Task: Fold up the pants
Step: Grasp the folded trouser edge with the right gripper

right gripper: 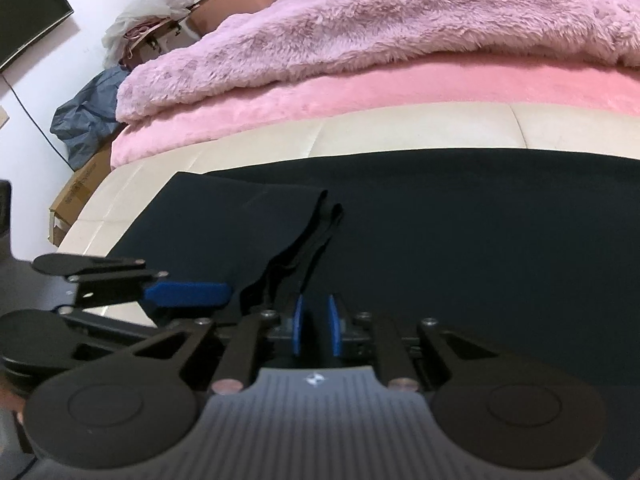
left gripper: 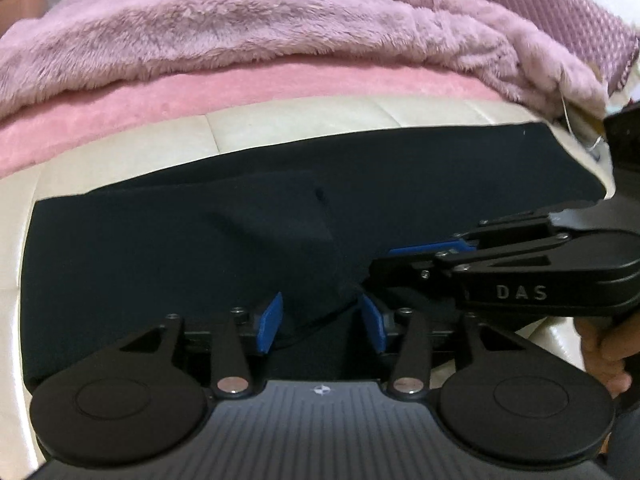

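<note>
left wrist view: left gripper jaws spread over dark pants; right gripper jaws pinching pants fabric.

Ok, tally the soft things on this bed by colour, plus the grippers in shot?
Black pants: 1
Fluffy mauve blanket: 1
Pink blanket: 1
Grippers: 2, the left gripper and the right gripper
Total: 5

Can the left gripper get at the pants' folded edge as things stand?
Probably yes: the left gripper stands open right over the pants, nothing between. The right gripper sits close beside it, so crowding is possible.
</note>
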The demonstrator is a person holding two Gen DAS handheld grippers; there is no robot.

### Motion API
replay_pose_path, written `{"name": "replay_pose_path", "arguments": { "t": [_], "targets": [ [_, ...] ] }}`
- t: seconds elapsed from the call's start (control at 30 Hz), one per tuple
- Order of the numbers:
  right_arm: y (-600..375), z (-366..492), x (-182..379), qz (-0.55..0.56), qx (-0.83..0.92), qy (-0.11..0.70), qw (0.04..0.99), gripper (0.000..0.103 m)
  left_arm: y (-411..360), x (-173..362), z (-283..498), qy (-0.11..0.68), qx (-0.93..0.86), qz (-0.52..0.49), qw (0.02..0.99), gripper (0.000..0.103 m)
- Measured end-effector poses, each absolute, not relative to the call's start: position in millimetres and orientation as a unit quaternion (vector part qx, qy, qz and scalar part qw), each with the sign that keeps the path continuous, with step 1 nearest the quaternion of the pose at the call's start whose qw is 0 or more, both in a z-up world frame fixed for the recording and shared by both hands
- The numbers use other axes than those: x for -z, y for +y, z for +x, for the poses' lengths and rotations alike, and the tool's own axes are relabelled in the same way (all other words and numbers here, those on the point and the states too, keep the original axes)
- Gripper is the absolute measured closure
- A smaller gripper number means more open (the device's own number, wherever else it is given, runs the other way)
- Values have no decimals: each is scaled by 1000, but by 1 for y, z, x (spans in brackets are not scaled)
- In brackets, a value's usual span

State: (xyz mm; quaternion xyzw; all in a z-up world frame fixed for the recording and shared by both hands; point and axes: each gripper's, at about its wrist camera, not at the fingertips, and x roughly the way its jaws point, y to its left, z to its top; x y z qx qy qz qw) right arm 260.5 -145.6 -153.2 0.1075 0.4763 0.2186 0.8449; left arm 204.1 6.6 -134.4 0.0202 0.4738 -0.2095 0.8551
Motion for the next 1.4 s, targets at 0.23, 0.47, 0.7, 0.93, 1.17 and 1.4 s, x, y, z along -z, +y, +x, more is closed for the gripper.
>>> {"name": "replay_pose_path", "arguments": {
  "t": [0.23,0.47,0.7,0.93,1.17,1.4],
  "targets": [
    [-143,257,147,95,-258,458,845,90,37,122,212,479,218,-52,849,97],
    [-135,262,136,83,-276,443,849,85,49,114,222,482,238,-88,839,97],
    [-150,260,137,85,-263,451,848,84,56,115,226,488,257,-120,825,97],
    [-145,262,137,80,-279,453,843,77,56,117,227,485,237,-104,835,100],
    [-129,269,146,72,-304,464,829,77,61,111,224,468,233,-108,846,103],
    [-126,286,162,118,-315,486,807,103,64,102,225,451,238,-116,853,103]
  ]
}}
